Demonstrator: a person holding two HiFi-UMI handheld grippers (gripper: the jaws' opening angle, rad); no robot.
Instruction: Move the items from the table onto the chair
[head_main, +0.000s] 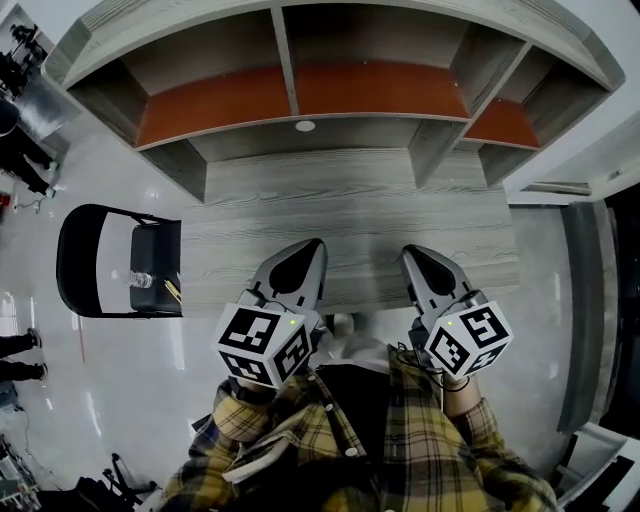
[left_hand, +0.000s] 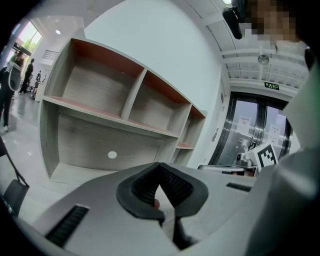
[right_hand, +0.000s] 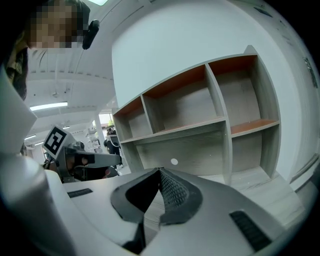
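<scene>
Chair (head_main: 158, 245) left of table (head_main: 350, 230), bearing maybe bottle (head_main: 143, 280); writing unreadable.

Chair (head_main: 160, 245): black, seat facing up, at the table's left end, well left of the fingertips of the left gripper (head_main: 316, 245).
Bottle (head_main: 143, 280): clear plastic, lying on the chair seat.
Table (head_main: 350, 190): grey woodgrain, beneath and ahead of those fingertips.
</scene>
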